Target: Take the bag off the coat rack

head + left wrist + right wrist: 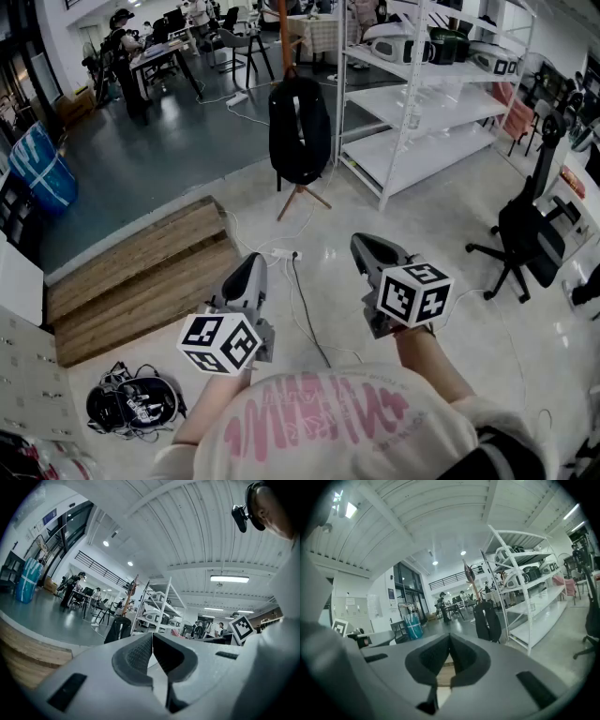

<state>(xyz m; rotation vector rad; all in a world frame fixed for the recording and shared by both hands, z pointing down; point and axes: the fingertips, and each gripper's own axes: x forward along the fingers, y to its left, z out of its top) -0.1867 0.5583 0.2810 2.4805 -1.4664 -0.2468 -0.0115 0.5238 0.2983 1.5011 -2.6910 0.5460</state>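
both closed; left gripper, right gripper (nothing held)

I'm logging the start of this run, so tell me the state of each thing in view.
left hand-held gripper: shut, empty
right hand-held gripper: shut, empty
coat rack: standing upright
black bag: hanging on the coat rack
office chair: upright, unoccupied

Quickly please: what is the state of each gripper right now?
Left gripper: closed, holding nothing.
Right gripper: closed, holding nothing.
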